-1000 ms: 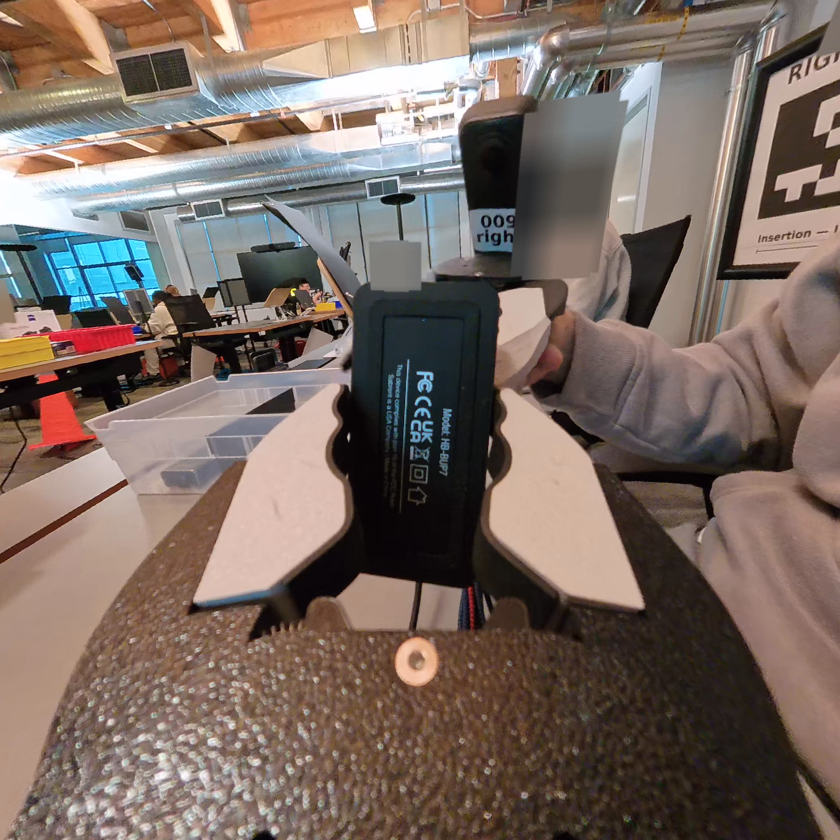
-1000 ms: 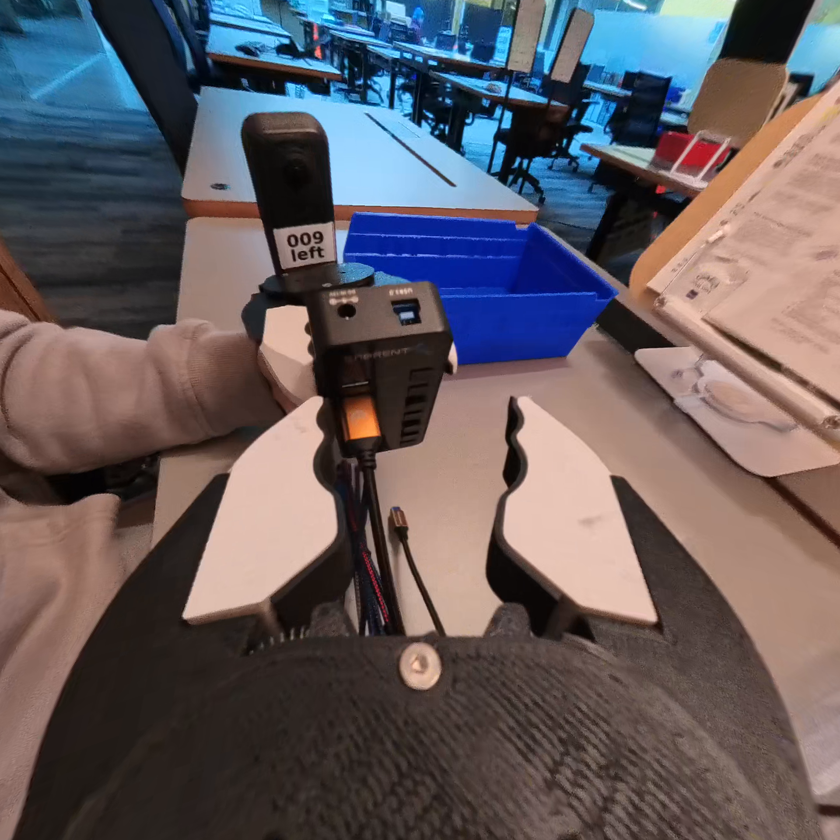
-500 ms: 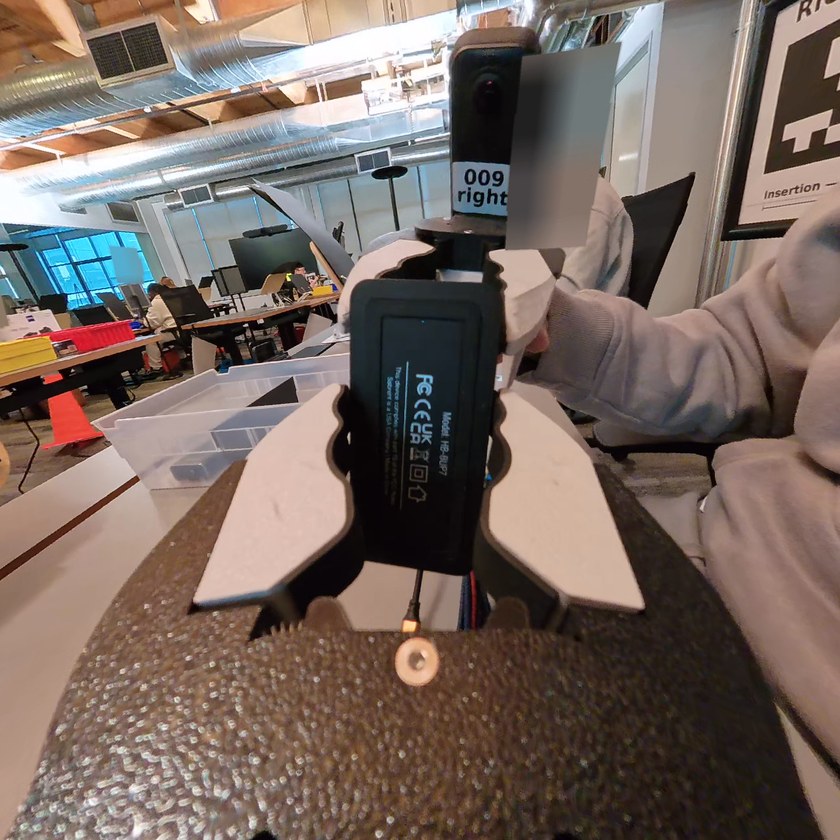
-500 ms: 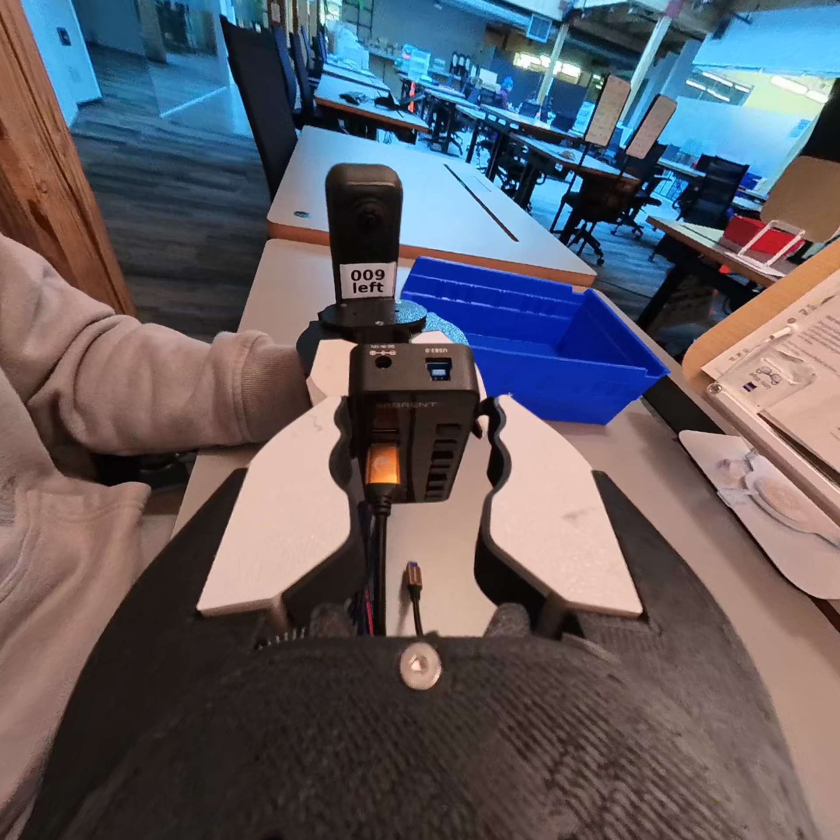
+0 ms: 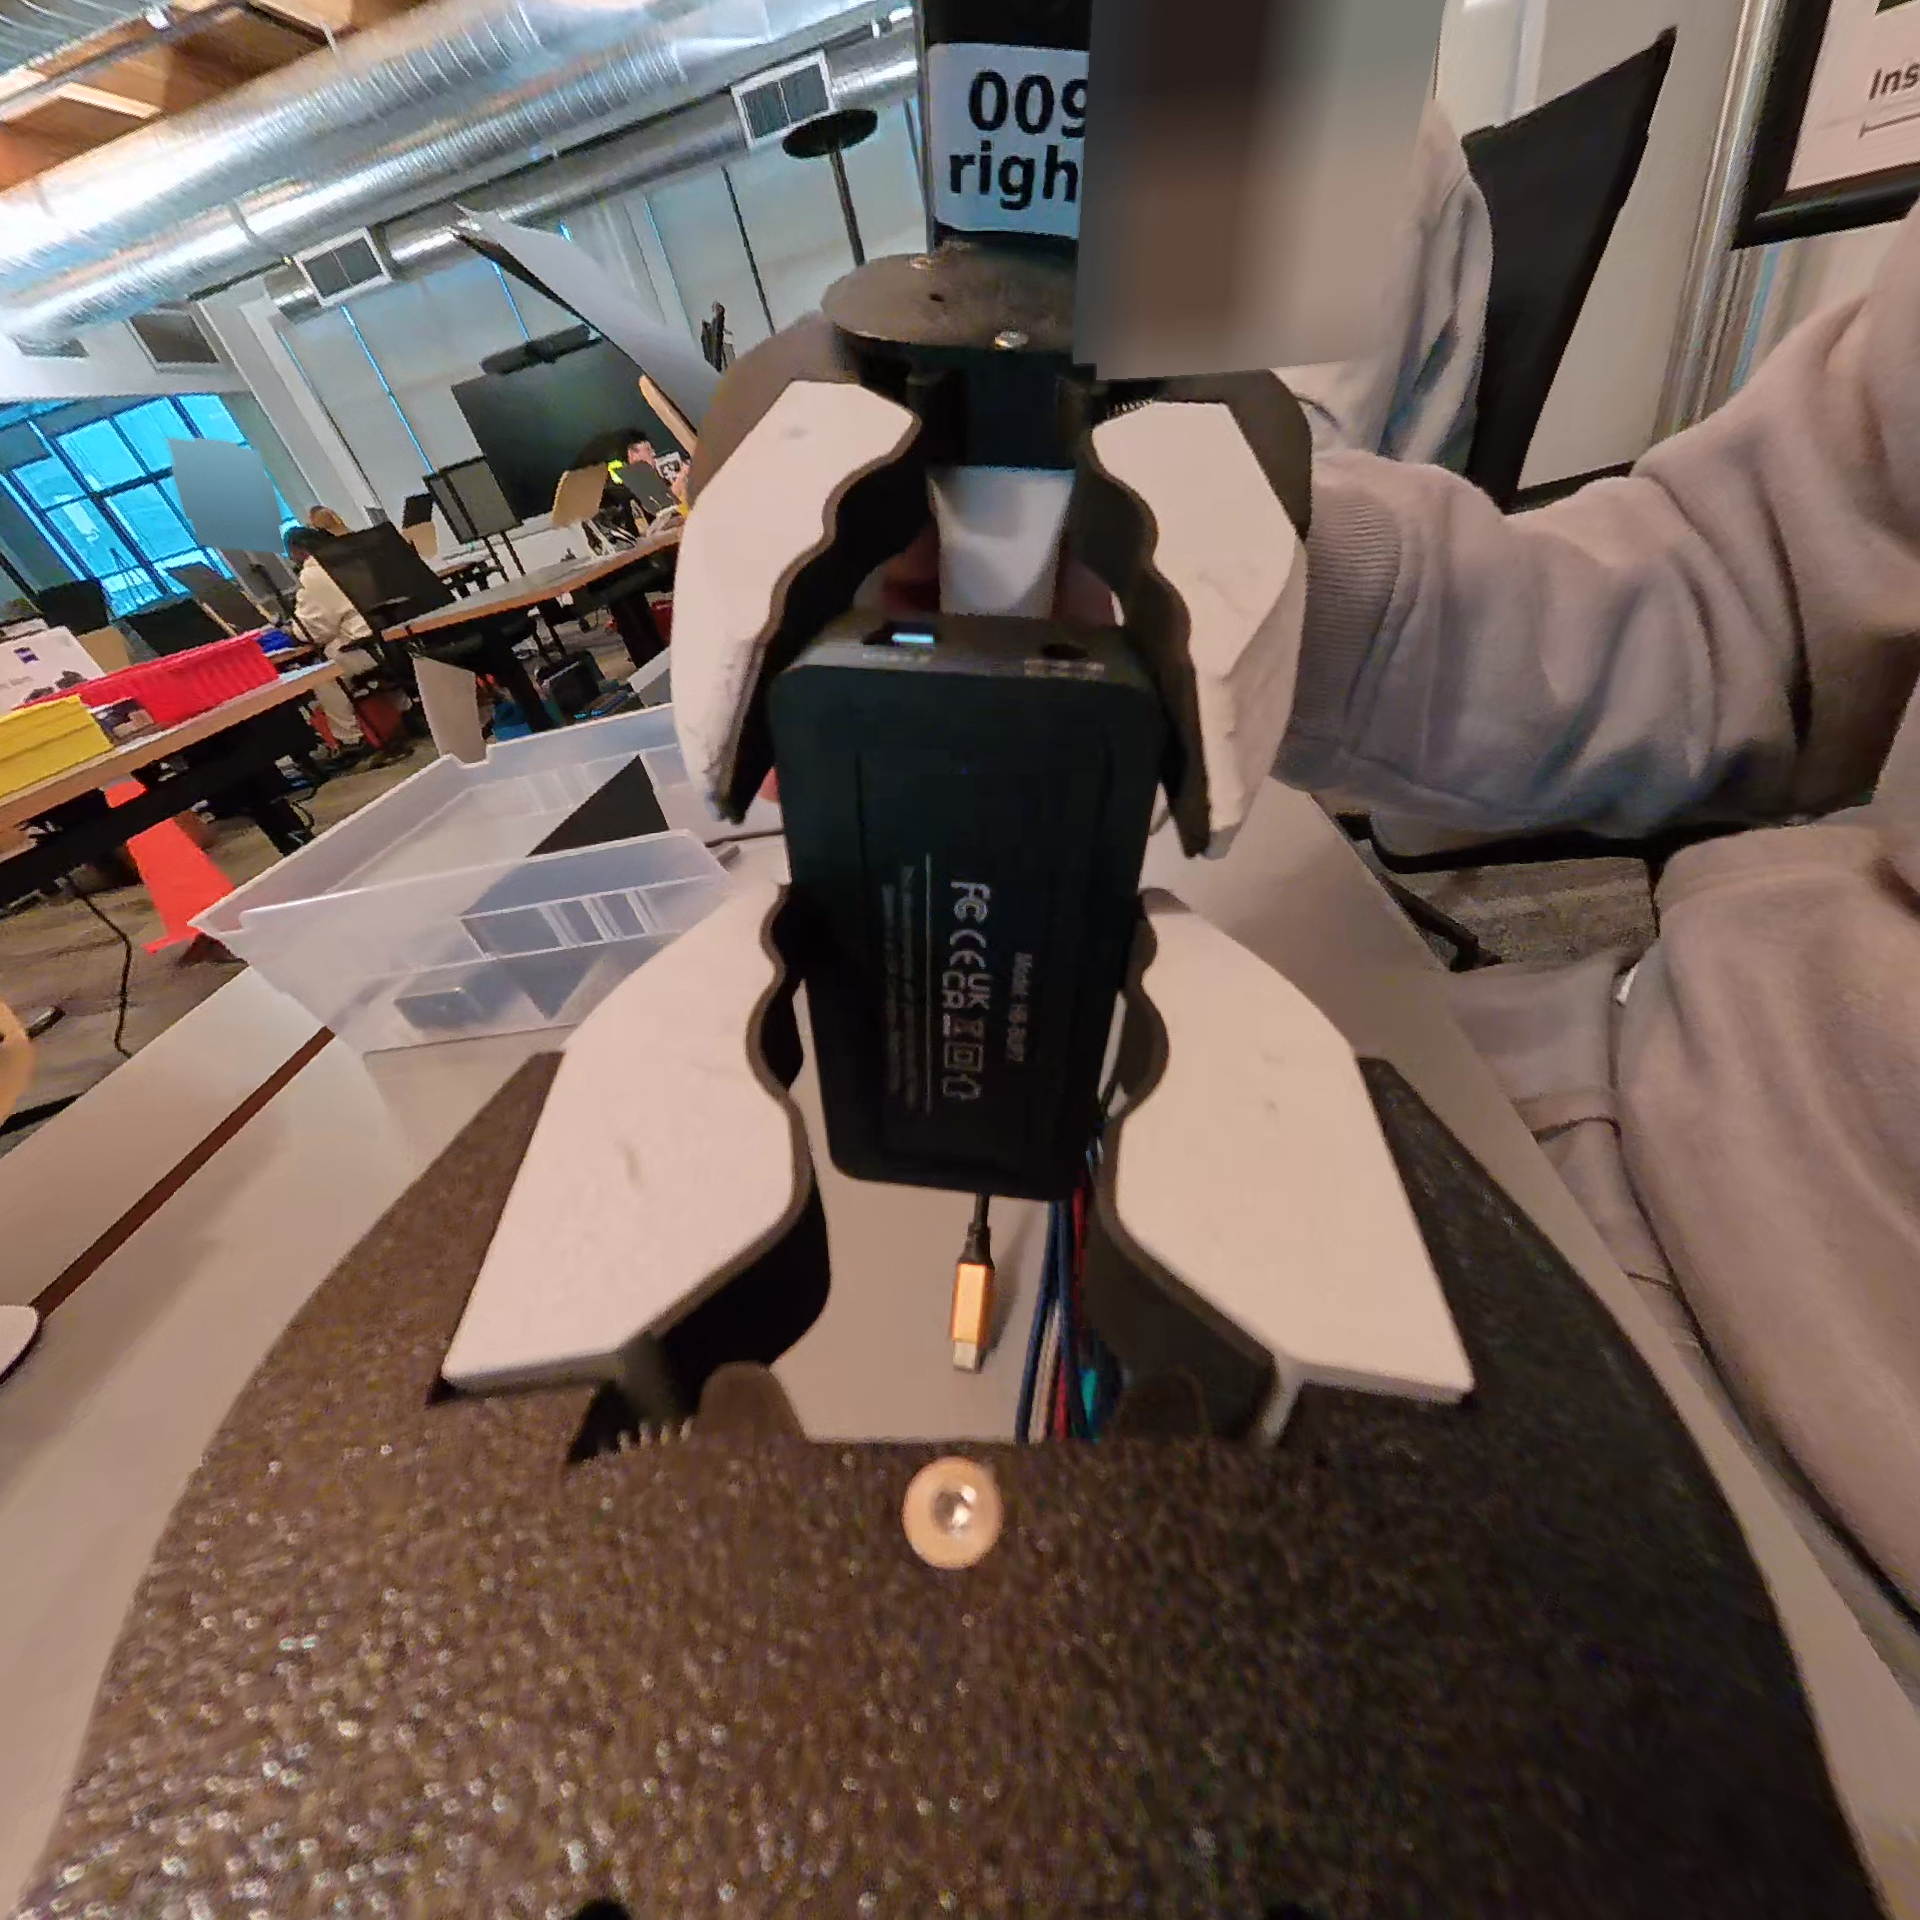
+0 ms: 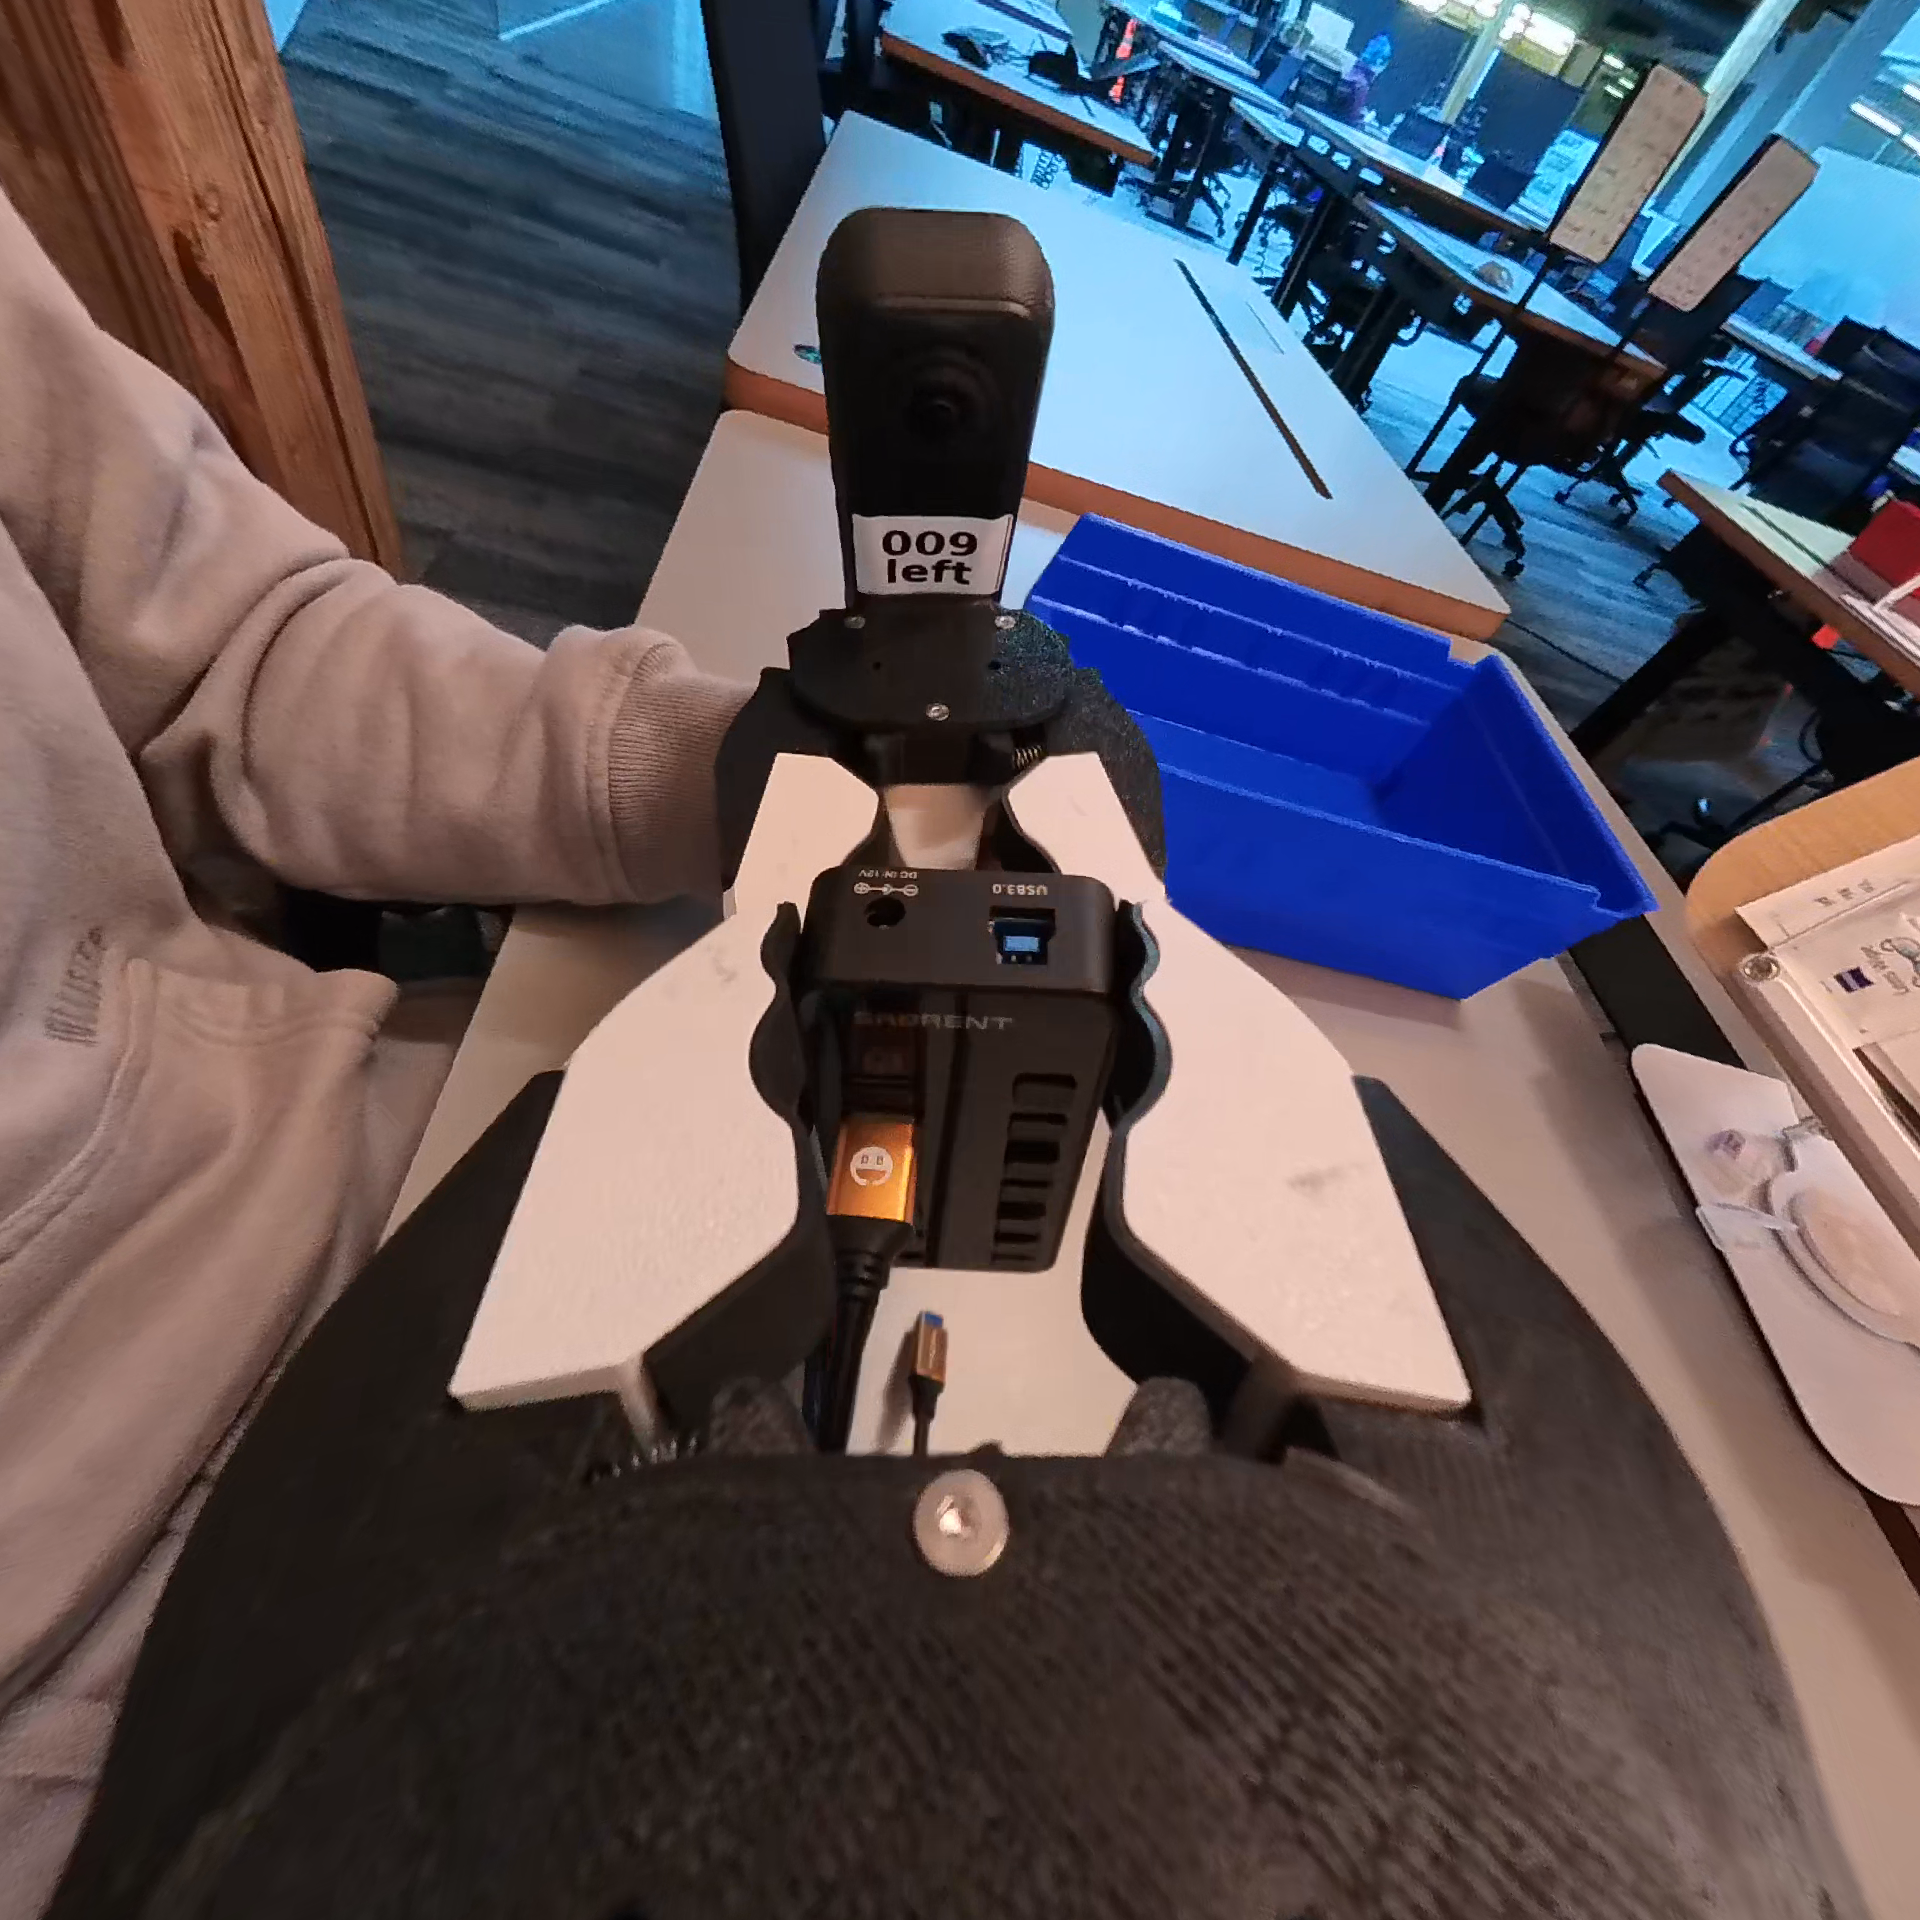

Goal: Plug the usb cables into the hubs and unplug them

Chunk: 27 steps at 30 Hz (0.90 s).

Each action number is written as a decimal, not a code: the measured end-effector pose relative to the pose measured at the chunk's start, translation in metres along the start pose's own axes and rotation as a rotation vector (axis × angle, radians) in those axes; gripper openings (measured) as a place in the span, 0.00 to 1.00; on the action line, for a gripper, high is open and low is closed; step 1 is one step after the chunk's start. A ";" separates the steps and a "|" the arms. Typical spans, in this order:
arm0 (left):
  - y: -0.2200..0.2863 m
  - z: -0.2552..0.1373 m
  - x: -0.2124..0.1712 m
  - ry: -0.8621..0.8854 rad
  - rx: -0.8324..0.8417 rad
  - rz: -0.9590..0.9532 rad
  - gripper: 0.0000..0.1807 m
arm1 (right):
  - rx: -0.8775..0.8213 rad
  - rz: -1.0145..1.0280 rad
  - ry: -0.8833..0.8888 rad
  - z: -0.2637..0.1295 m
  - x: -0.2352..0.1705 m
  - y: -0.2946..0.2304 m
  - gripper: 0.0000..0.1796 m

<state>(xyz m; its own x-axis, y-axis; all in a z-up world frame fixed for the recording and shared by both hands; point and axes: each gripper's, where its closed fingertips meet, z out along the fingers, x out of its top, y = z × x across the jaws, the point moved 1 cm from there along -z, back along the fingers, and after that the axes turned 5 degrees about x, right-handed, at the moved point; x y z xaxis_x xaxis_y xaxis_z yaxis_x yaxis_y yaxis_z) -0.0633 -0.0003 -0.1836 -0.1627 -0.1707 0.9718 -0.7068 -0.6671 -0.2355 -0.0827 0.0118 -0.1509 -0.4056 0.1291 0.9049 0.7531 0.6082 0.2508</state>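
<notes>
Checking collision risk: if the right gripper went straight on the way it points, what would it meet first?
The black USB hub, already between its jaws. Beyond that, the right gripper would likely meet the left gripper, clamping the hub from the opposite end; their gap is unclear.

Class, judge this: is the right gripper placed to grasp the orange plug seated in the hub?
Probably not yet: the right gripper straddles the hub, its fingers against the hub's sides; the orange plug lies between them, ungripped.

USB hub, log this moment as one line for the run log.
left gripper: shut on USB hub | right gripper: shut on hub's other end | orange plug: seated in hub | second orange connector: dangling unplugged
</notes>
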 end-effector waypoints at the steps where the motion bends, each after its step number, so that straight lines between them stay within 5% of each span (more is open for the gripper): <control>1: 0.000 0.000 0.001 0.004 0.000 -0.002 0.33 | 0.004 -0.003 0.008 0.000 0.002 -0.001 0.33; 16: 0.007 0.011 -0.016 -0.083 -0.021 0.032 0.34 | 0.042 -0.025 -0.054 0.004 -0.006 -0.006 0.32; 21: -0.002 0.017 -0.016 -0.041 0.043 -0.019 0.33 | -0.096 -0.001 -0.071 -0.007 -0.007 0.007 0.33; 27: -0.019 0.000 -0.007 0.056 0.094 -0.077 0.33 | -0.159 0.104 -0.008 -0.027 -0.016 0.001 0.23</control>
<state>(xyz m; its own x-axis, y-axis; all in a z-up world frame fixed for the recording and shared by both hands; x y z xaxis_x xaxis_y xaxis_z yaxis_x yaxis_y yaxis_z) -0.0489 0.0137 -0.1859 -0.1510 -0.0773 0.9855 -0.6516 -0.7419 -0.1580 -0.0616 -0.0104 -0.1562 -0.3250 0.1911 0.9262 0.8632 0.4601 0.2080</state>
